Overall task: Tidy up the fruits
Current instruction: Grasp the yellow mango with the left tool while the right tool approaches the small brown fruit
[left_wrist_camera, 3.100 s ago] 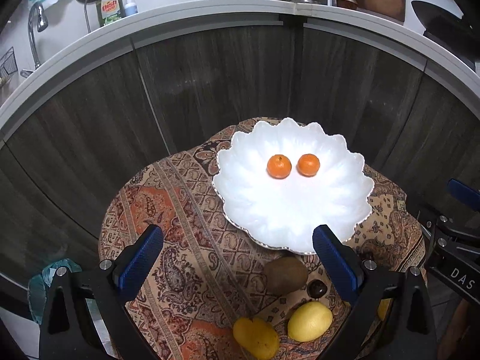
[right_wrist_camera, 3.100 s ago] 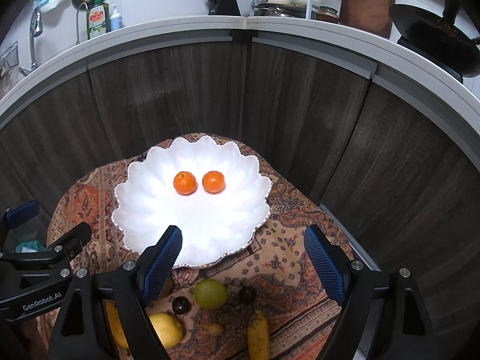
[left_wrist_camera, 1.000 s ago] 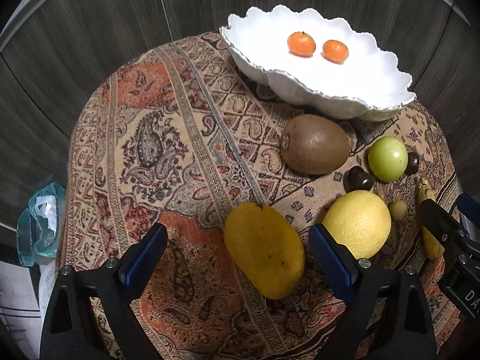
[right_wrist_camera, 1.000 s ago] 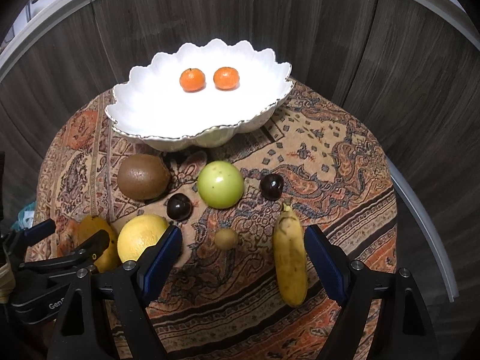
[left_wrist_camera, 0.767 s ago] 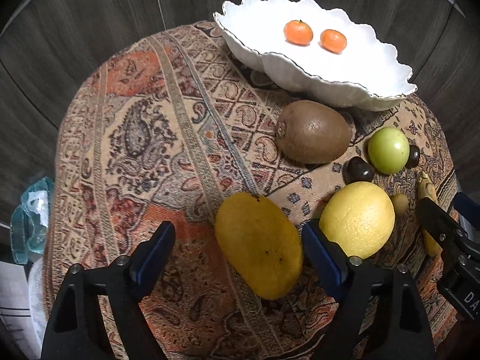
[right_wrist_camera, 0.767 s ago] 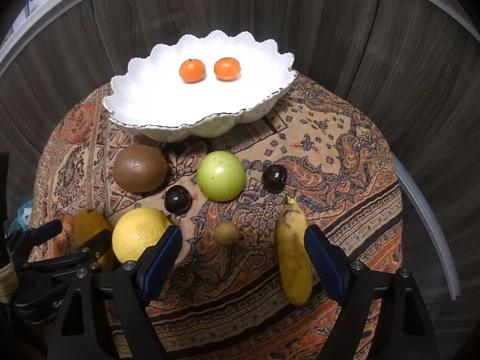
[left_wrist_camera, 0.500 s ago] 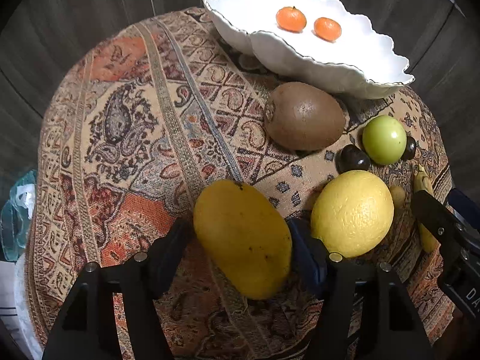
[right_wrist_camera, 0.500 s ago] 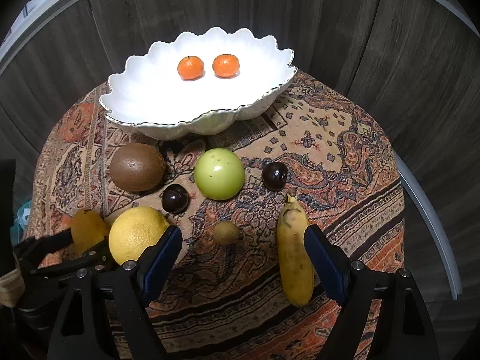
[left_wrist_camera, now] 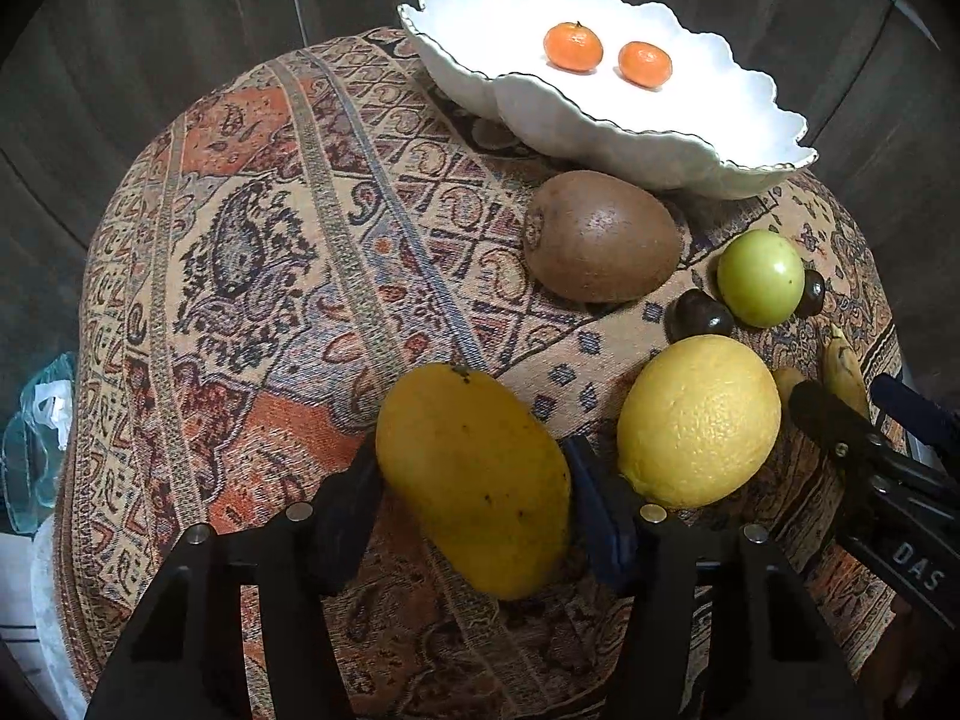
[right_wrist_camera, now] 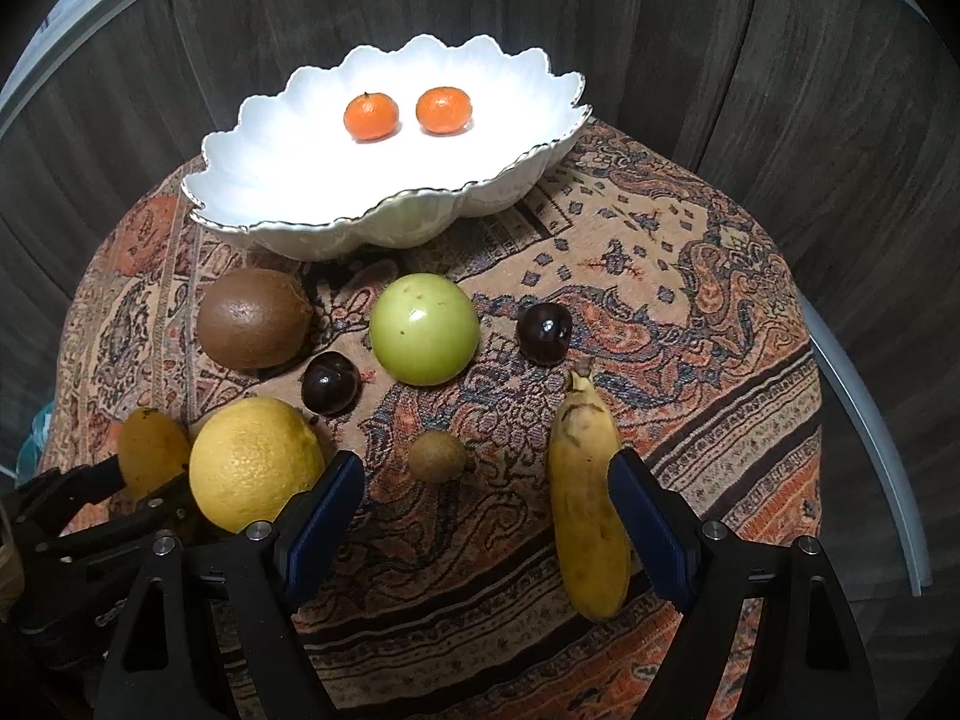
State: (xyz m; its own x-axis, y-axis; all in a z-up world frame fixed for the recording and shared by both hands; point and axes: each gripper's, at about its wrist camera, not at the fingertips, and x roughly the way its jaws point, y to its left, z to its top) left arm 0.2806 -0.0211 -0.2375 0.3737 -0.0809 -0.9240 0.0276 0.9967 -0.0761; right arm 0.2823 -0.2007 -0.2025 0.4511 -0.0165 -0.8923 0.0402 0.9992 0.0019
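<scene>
Mango [left_wrist_camera: 474, 477] is the pick in hand: it lies on the patterned cloth [left_wrist_camera: 252, 276] at the near edge, and the left gripper [left_wrist_camera: 471, 498] has just been closing, its pads now against both flanks of the fruit. Looks like a grip on the mango, though I can't tell how firm it is. Skin is smooth and the shape tapers, so I'd squeeze at the widest part and lift straight up before swinging; the lemon [left_wrist_camera: 699, 420] sits just beside the right-hand pad and could get nudged. Right gripper [right_wrist_camera: 489, 513] is wide open and holds nothing, with the banana [right_wrist_camera: 588, 498] just inside its right finger and a small brown fruit [right_wrist_camera: 437, 456] ahead of the gap.

Further out: kiwi [left_wrist_camera: 600, 237], green fruit [left_wrist_camera: 761, 277], two dark round ones. Farthest is the white scalloped bowl [left_wrist_camera: 600, 126] with two mandarins [left_wrist_camera: 573, 47], likely drop target.

Versus a second ago: left jaws stood wide either side of the mango, clear of it; now they pinch it. Fruit layout unchanged, right jaws same.
</scene>
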